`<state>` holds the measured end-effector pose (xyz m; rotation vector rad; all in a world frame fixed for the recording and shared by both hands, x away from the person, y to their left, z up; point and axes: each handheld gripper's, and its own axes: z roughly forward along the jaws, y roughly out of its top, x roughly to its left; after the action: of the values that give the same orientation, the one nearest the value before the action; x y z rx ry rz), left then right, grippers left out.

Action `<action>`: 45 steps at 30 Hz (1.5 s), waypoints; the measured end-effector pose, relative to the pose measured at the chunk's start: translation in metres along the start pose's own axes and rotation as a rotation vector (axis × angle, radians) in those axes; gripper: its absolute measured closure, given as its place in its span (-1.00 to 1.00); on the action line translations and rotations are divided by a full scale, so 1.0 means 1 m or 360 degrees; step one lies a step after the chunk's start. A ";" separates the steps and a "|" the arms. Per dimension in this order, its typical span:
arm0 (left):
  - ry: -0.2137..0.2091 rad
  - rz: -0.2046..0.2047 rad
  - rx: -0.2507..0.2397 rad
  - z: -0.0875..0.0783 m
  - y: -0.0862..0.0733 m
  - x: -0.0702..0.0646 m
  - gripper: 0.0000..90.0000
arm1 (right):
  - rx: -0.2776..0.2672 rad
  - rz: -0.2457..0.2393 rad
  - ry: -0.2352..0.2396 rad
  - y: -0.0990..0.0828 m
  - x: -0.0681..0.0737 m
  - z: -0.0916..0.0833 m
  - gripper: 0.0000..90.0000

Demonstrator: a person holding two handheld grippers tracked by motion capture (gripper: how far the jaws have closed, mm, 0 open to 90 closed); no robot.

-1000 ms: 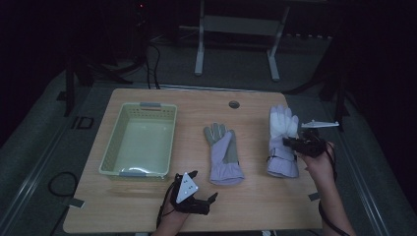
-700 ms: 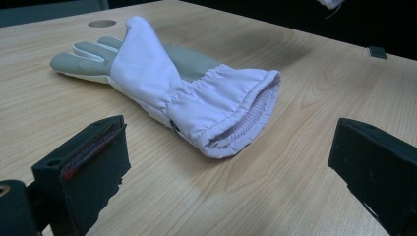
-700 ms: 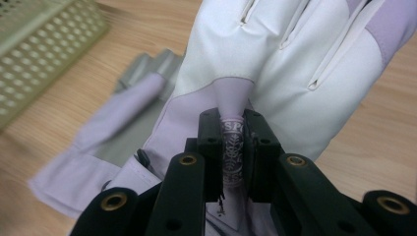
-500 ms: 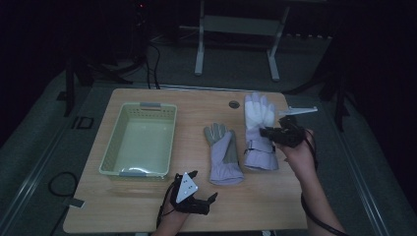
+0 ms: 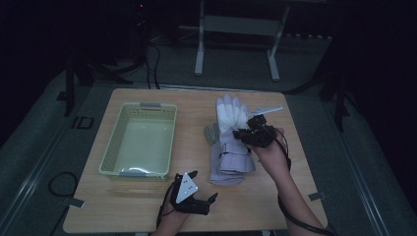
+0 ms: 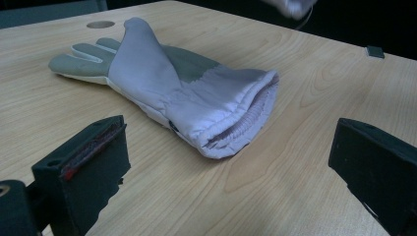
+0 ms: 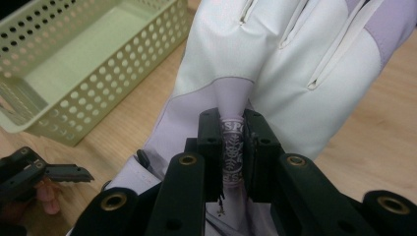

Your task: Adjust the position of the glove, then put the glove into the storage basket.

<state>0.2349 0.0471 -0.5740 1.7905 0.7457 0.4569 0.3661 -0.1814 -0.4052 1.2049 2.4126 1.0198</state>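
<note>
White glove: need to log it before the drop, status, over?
Right claw shut on white glove, carried over grey-palmed glove. Left claw open, idle near table edge. Basket clear, nothing blocking.

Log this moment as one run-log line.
right gripper: shut on white glove, held over grey-palmed glove | left gripper: open, empty, facing that glove's cuff | basket: empty

- Grey-palmed glove (image 5: 214, 133), high view: largely covered by the white glove (image 5: 231, 114) held above it; thumb and cuff edge visible.
- White glove (image 7: 275, 64), right gripper view: fingertips cut off by the top edge; strap lettering partly covered by the jaws.
- Left gripper (image 6: 231, 162), left gripper view: both jaws cut off by the bottom edge.
- Pale object (image 6: 292, 6), top edge: blurred, unidentifiable.
</note>
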 end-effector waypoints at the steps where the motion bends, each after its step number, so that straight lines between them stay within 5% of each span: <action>1: 0.0000 -0.0004 -0.0001 0.000 0.000 0.000 -0.96 | 0.0029 0.0006 -0.0006 -0.004 0.002 0.009 0.78; 13: -0.0005 -0.0006 0.0000 0.000 0.000 0.001 -0.96 | 0.0244 0.0102 -0.0042 -0.030 -0.004 0.069 0.76; 24: -0.0003 -0.0006 0.0001 0.000 0.000 0.001 -0.96 | 0.0292 0.0078 -0.0083 -0.039 0.002 0.096 0.69; 28: -0.0001 -0.0006 0.0003 0.001 0.000 0.000 -0.96 | 0.0248 0.0070 -0.0057 -0.039 -0.001 0.089 0.38; 29: 0.0004 0.0003 0.0008 0.001 0.000 0.000 -0.96 | 0.0236 0.0048 -0.0015 -0.038 -0.002 0.083 0.07; 30: -0.0001 0.0009 0.0009 0.001 0.000 0.000 -0.96 | 0.0236 0.0048 -0.0015 -0.038 -0.002 0.083 0.07; 35: -0.0023 0.0014 0.0012 0.001 0.000 0.000 -0.96 | 0.0146 0.0025 0.0072 -0.040 -0.008 0.065 -0.64; 38: -0.0038 -0.0017 0.0018 0.001 0.002 0.002 -0.96 | 0.0098 -0.0012 0.0149 -0.042 -0.015 0.053 -0.69; 41: -0.0148 -0.0110 0.0017 -0.001 0.009 0.003 -0.96 | -0.0044 -0.0116 0.0163 -0.045 -0.024 0.040 -0.69; 45: -0.0198 -0.0043 0.0062 -0.002 0.021 0.001 -0.96 | -0.0110 -0.0196 0.0189 -0.050 -0.039 0.027 -0.68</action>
<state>0.2398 0.0448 -0.5531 1.8252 0.6949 0.3116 0.3747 -0.2192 -0.4621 0.9854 2.4834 1.1561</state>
